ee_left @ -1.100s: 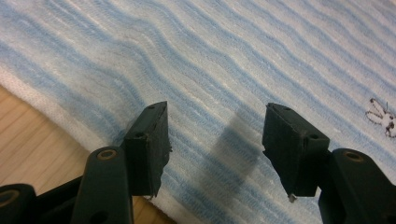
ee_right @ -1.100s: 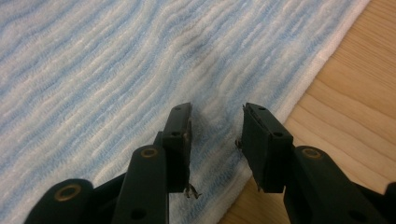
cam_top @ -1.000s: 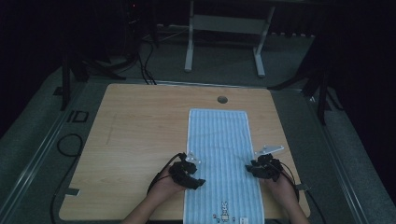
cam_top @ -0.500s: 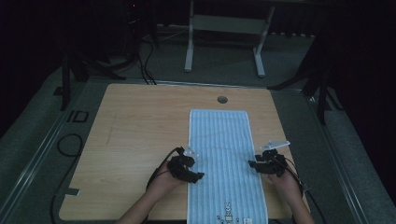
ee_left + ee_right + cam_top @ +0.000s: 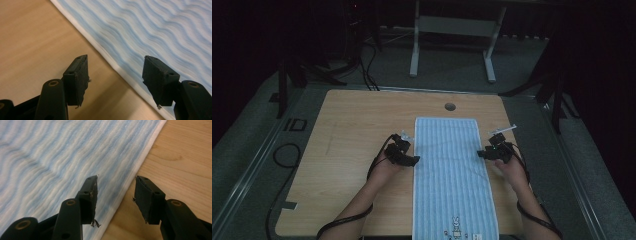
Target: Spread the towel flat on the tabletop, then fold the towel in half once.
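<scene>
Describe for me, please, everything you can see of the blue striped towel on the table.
The towel is a long soft cloth, pale blue with thin wavy white stripes and a white hem. It lies flat and spread out on the wooden table, its near end bearing small printed figures. The left claw and right claw stand open at its long side edges, gripping nothing.

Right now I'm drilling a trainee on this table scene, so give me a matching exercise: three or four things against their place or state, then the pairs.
Things:
1. towel
2. left hand-held gripper
3. right hand-held gripper
4. round hole

Place or state:
A. in the table top beyond the towel's far end
B. open, at the towel's left long edge
C. spread flat, striped blue and white
D. open, at the towel's right long edge

Pairs: 1-C, 2-B, 3-D, 4-A
</scene>
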`<state>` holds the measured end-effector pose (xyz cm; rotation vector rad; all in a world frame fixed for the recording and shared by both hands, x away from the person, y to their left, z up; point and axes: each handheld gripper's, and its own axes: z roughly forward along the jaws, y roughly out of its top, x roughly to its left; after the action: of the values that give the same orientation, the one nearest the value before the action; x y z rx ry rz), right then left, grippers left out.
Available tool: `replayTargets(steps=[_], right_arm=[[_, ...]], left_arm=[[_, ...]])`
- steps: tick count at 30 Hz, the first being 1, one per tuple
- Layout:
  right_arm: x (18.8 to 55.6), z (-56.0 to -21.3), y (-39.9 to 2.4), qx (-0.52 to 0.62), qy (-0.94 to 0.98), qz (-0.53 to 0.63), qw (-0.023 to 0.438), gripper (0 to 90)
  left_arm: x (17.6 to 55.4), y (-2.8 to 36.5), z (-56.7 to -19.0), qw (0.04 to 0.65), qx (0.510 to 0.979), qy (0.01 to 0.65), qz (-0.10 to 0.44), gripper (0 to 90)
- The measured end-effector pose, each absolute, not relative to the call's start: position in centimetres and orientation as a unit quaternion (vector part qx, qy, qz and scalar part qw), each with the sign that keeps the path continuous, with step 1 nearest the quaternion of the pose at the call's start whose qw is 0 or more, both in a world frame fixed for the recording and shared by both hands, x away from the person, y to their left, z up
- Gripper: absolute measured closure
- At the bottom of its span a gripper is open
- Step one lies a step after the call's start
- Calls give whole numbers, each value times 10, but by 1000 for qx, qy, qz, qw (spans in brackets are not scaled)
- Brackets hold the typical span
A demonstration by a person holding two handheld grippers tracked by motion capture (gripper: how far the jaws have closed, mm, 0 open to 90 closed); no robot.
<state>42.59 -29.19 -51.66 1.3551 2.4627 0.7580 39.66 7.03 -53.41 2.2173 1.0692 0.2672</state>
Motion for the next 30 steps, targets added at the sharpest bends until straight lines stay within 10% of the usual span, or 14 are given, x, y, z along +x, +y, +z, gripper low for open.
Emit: replayTargets(steps=[17, 25, 30], right_arm=[[456, -529, -282, 477, 842, 222, 116, 606], [448, -530, -277, 455, 854, 225, 119, 858], [448, -524, -275, 444, 862, 219, 107, 872]], left_arm=[[413, 55, -542, 292, 860, 402, 115, 437], [407, 44, -540, 290, 874, 376, 104, 824], [411, 43, -536, 286, 872, 381, 109, 871]])
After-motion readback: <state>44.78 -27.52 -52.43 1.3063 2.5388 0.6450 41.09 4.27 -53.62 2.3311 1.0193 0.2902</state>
